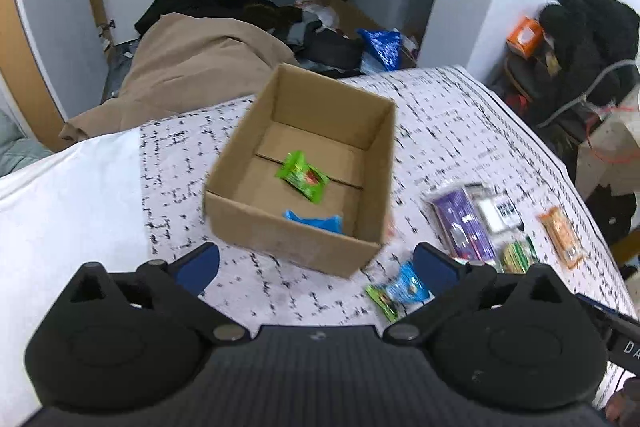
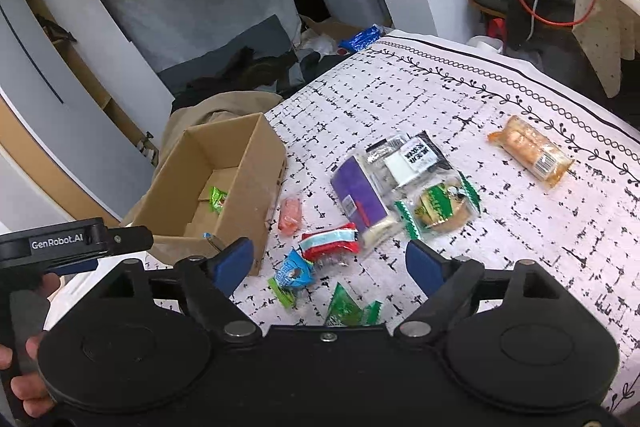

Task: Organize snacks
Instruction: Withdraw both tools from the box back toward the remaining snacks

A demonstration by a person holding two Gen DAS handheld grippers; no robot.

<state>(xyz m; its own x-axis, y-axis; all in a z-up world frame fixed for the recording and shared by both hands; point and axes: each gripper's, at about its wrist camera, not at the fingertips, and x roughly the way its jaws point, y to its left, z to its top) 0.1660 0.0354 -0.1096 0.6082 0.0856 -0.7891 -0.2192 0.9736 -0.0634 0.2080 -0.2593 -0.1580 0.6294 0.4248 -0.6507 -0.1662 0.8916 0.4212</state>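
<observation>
An open cardboard box [image 1: 256, 223] [image 2: 240, 187] sits on the patterned tablecloth; it holds a green snack packet [image 1: 303, 178] [image 2: 218, 199] and a blue packet [image 1: 316, 221]. My left gripper [image 1: 316, 265] is open and empty, just in front of the box. My right gripper [image 2: 330, 265] is open and empty above loose snacks: a red-white packet [image 2: 330, 242], a blue packet [image 2: 294, 271], a green packet [image 2: 348, 309], a pink sweet [image 2: 290, 214], a purple pack [image 2: 358, 197] and an orange bar [image 2: 532, 151].
The tablecloth [image 2: 520, 247] ends at a far edge beyond the snacks. A brown blanket [image 1: 192, 67] and dark clothes lie behind the box. A chair with black clothing [image 1: 592, 15] and cables stands at the right. The left gripper's body [image 2: 68, 243] shows at left in the right wrist view.
</observation>
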